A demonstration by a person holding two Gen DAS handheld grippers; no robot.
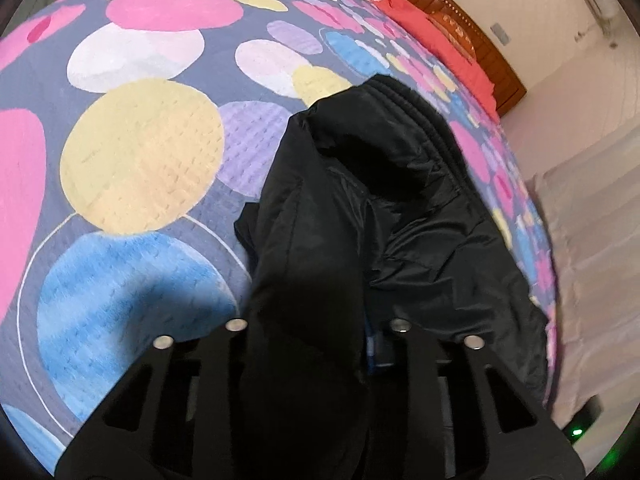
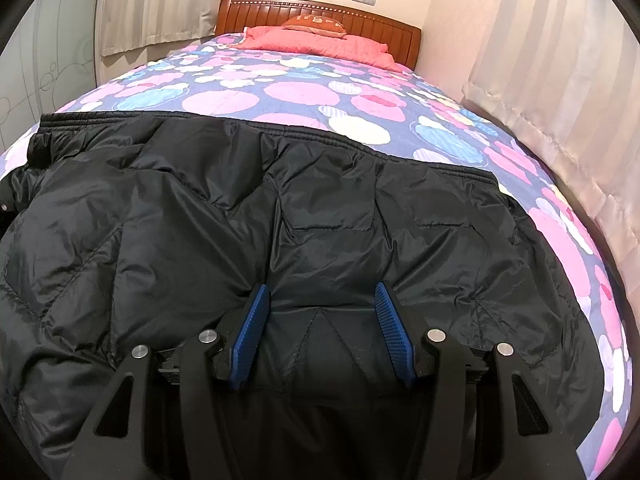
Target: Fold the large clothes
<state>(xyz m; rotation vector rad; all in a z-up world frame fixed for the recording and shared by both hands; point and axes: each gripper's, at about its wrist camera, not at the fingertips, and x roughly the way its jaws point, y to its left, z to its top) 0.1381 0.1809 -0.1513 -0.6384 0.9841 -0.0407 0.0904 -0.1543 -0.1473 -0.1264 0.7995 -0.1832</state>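
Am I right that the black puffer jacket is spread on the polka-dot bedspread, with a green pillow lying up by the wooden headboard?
Not quite: the pillow is coral red, not green, as the right wrist view shows. The rest holds: the black puffer jacket is spread on the polka-dot bedspread, and the pillow lies up by the wooden headboard.

No text is readable; the brown cushion [image 2: 315,24] bears pale marks, possibly characters, too small to tell.

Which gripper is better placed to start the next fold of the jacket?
Probably the left gripper: jacket fabric already fills the space between its fingers. The right gripper is open, merely resting on the flat jacket.
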